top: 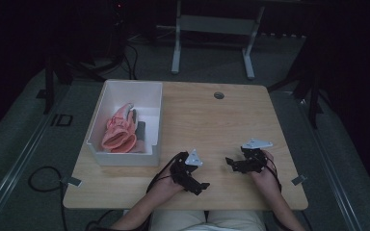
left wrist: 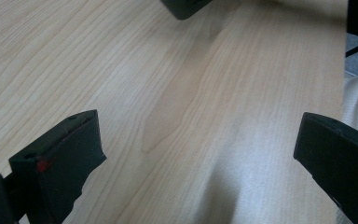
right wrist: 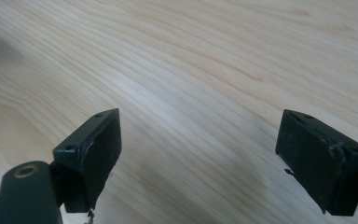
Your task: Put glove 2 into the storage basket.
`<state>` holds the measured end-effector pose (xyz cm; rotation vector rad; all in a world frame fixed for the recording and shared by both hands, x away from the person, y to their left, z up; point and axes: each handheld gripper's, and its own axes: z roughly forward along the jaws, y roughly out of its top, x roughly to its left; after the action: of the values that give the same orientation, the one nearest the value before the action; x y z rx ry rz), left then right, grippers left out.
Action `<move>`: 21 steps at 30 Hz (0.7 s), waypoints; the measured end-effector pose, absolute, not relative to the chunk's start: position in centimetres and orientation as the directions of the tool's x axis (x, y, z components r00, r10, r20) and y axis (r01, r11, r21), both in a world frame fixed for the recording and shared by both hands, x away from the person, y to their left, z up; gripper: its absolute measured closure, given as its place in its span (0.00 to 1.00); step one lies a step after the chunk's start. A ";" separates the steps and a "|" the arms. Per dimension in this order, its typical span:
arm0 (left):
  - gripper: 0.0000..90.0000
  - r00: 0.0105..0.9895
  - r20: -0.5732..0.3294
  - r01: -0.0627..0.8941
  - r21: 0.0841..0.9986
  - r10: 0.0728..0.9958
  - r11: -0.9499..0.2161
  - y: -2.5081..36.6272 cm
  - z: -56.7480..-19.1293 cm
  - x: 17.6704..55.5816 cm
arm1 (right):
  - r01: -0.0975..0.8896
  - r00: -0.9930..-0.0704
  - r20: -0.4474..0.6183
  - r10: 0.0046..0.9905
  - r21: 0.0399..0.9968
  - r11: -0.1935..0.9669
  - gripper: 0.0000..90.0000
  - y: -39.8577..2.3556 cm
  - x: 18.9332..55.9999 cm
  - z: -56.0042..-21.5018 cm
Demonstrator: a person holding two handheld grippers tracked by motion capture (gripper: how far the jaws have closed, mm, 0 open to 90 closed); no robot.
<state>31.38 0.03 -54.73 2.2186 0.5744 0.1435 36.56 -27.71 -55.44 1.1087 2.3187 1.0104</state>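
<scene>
Worktop (top: 212, 120): a pale wood top with rounded corners across the middle of the high view; a small round grommet (top: 218, 95) sits near its far edge, upper centre of the frame.
Bin (top: 150, 130): a white rectangular bin stands on the left part of the worktop, its long side running away from the person.
Bin contents: a crumpled pink-orange glove (top: 119, 130) lies inside the bin, with a grey piece just beside it on the right; what that piece is cannot be told.
Left gripper (top: 200, 185): in the lower centre of the high view, held low over the near part of the worktop, pointing toward the lower right of the frame; a grey three-cornered plate rides on top. In the left gripper view its jaws stand wide apart at the lower left and lower right with bare wood between them.
Right gripper (top: 229, 162): lower right of centre in the high view, near the left gripper but apart from it, pointing left. In the right gripper view its jaws stand wide apart over bare wood grain, nothing between them.
Person: forearms and hands come in from the bottom edge of the high view; light trousers show at the bottom centre.
Floor: grey, with a black cable (top: 38, 180) looped at the lower left.
</scene>
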 end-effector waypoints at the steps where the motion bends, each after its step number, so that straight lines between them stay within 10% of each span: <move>1: 0.01 0.888 -0.090 0.358 0.751 0.452 -0.554 0.1 -54.8 31.5 | 0.521 -0.611 -0.022 0.792 0.742 0.423 0.16 -27.9 36.6 -55.6; 21: 0.01 0.856 -0.109 0.393 0.770 0.505 -0.502 1.6 -55.8 31.4 | 0.528 -0.537 -0.029 0.843 0.767 0.363 0.15 -30.1 36.7 -56.5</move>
<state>31.43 1.63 -55.80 2.1596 0.6493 0.1631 36.67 -30.09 -56.49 1.1924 2.2097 1.0123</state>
